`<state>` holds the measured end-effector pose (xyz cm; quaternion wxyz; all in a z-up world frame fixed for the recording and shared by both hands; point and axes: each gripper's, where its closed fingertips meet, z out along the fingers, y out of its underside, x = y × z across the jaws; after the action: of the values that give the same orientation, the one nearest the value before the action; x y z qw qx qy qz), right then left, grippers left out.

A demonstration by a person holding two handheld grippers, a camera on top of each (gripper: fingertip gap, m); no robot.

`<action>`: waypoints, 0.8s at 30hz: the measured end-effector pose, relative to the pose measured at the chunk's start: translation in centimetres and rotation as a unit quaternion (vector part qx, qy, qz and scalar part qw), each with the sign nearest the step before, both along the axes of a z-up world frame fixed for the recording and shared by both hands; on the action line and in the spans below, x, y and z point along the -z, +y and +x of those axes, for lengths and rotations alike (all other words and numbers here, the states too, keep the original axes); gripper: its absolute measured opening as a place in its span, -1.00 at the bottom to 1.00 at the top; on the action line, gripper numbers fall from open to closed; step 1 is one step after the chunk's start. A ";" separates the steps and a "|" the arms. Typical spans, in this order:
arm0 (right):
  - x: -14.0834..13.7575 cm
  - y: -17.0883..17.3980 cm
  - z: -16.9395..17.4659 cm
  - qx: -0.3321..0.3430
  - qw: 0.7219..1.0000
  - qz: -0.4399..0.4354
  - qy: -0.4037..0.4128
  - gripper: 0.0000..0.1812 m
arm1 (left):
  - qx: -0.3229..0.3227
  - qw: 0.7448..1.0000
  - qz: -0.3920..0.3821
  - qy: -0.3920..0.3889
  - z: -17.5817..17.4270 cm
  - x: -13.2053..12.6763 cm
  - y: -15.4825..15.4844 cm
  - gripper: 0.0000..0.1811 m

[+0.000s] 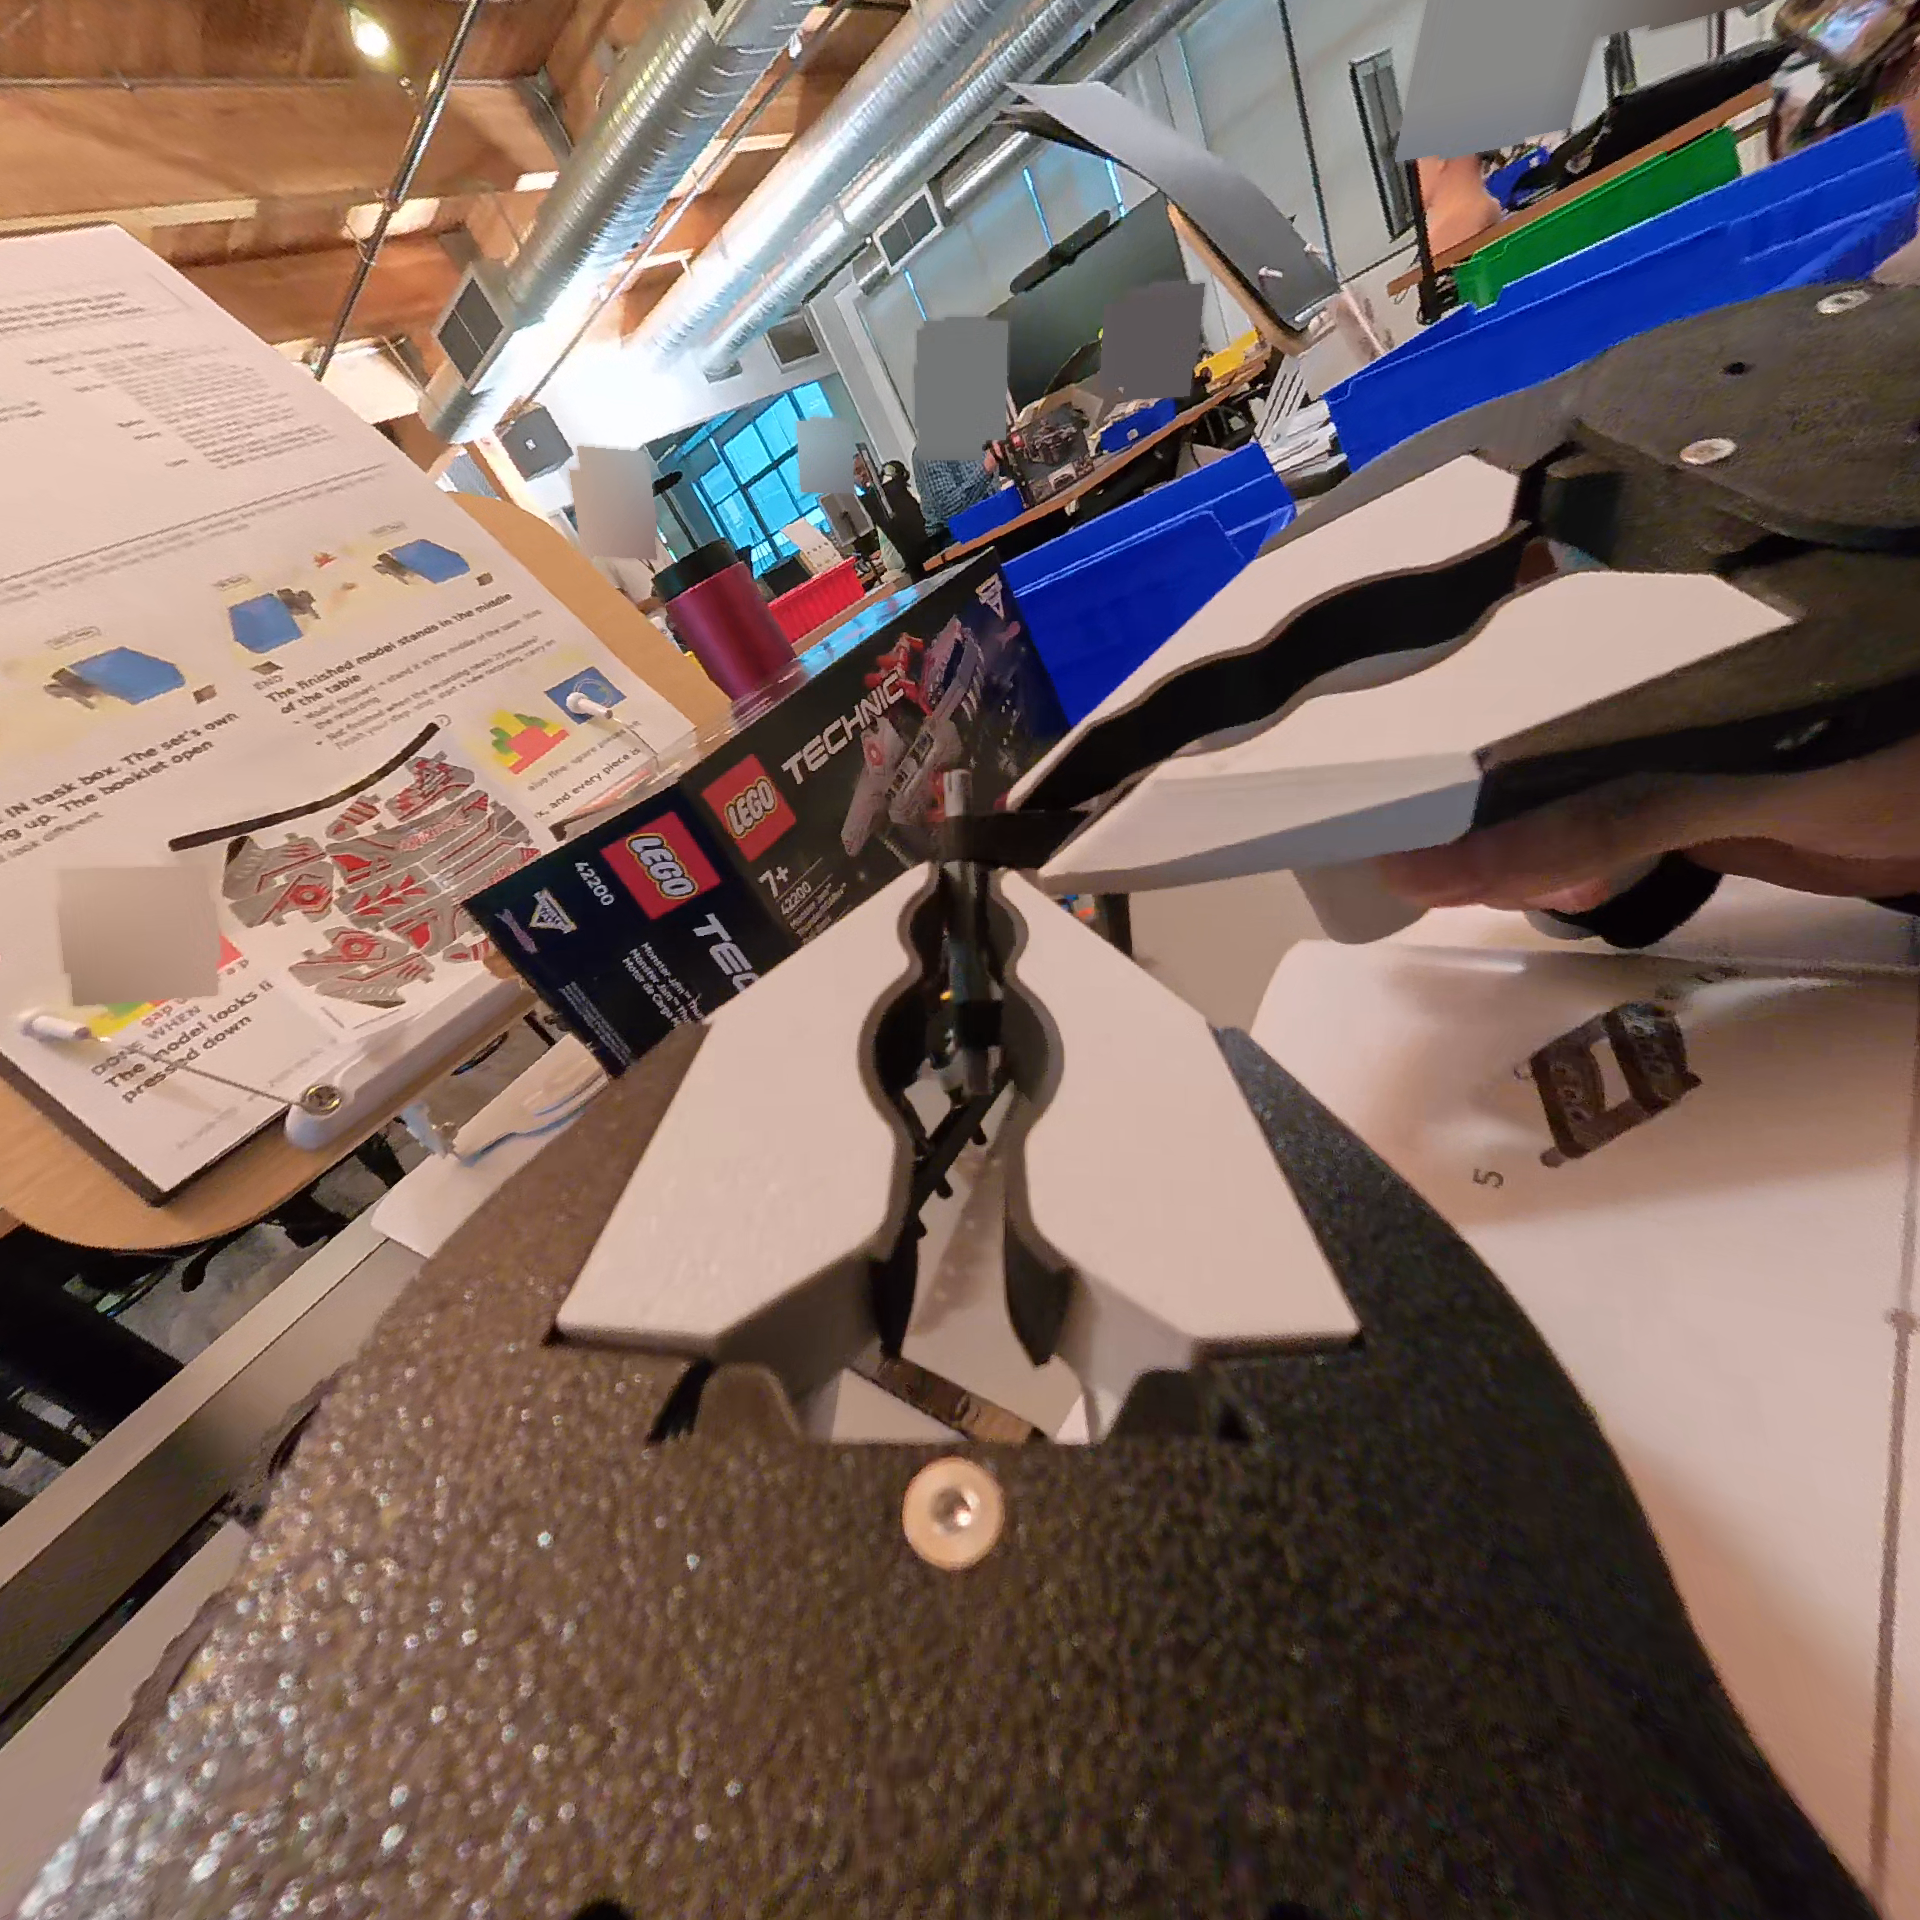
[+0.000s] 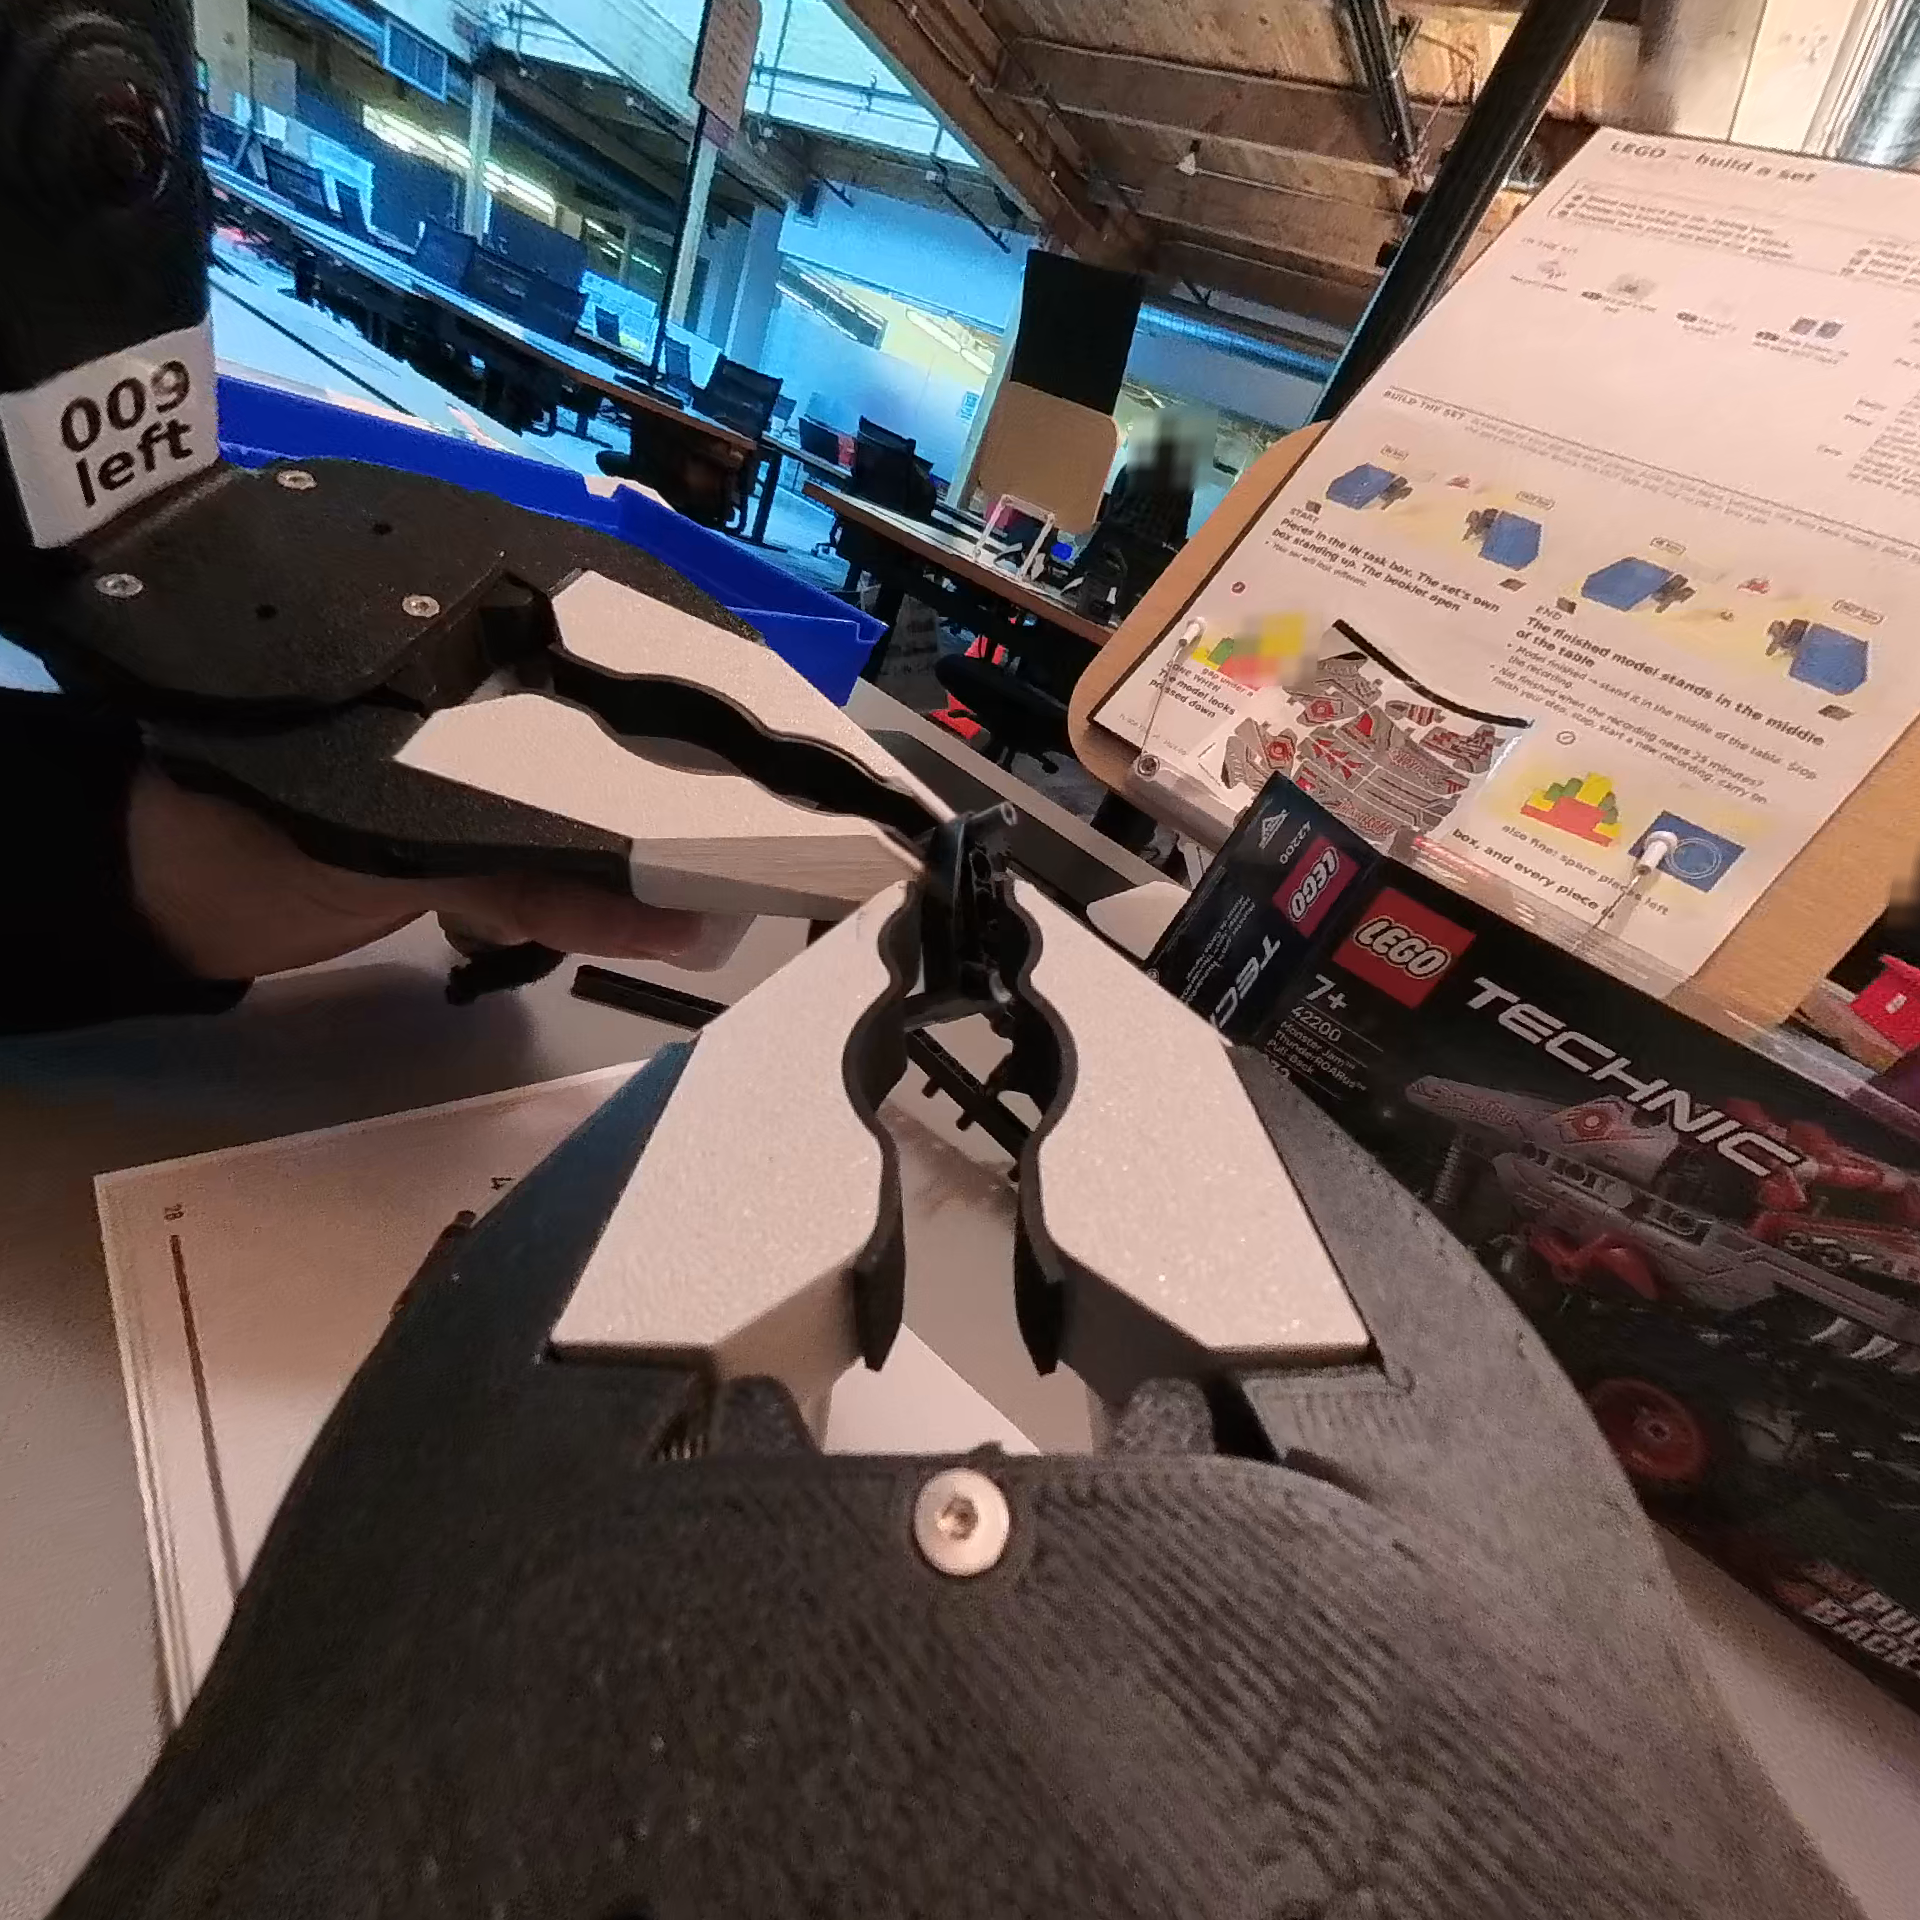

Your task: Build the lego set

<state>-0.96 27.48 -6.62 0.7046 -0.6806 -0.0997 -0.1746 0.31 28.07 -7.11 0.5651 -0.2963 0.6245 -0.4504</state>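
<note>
My left gripper is shut on a small black Lego assembly that stands up between its grey fingers. My right gripper comes in from the right and its tips pinch the top of that assembly. In the right wrist view my right gripper is shut on the same black assembly. The left gripper meets it from the left at the top. Both are held above the open booklet. How the parts join is hidden by the fingers.
The Lego box lies on the table just beyond the grippers. An instruction sheet stands on a wooden board behind it. Blue bins line the far side. A black axle lies on the table. A dark red tumbler stands behind the box.
</note>
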 end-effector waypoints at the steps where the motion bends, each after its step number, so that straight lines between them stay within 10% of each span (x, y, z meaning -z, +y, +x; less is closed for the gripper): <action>1: 0.0 -0.1 0.0 -0.004 1.000 0.001 0.002 -0.88 | 0.002 1.000 0.001 0.001 0.0 0.0 -0.1 -0.96; 24: 1.9 0.4 -0.6 -0.041 0.996 -0.061 -0.057 -0.93 | 0.038 0.995 -0.022 0.087 -1.5 1.2 0.4 -0.76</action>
<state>-1.52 27.92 -8.57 0.6611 -0.7067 -0.1786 -0.1778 -1.16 28.44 -8.35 0.4844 -0.3227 0.6718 -0.4582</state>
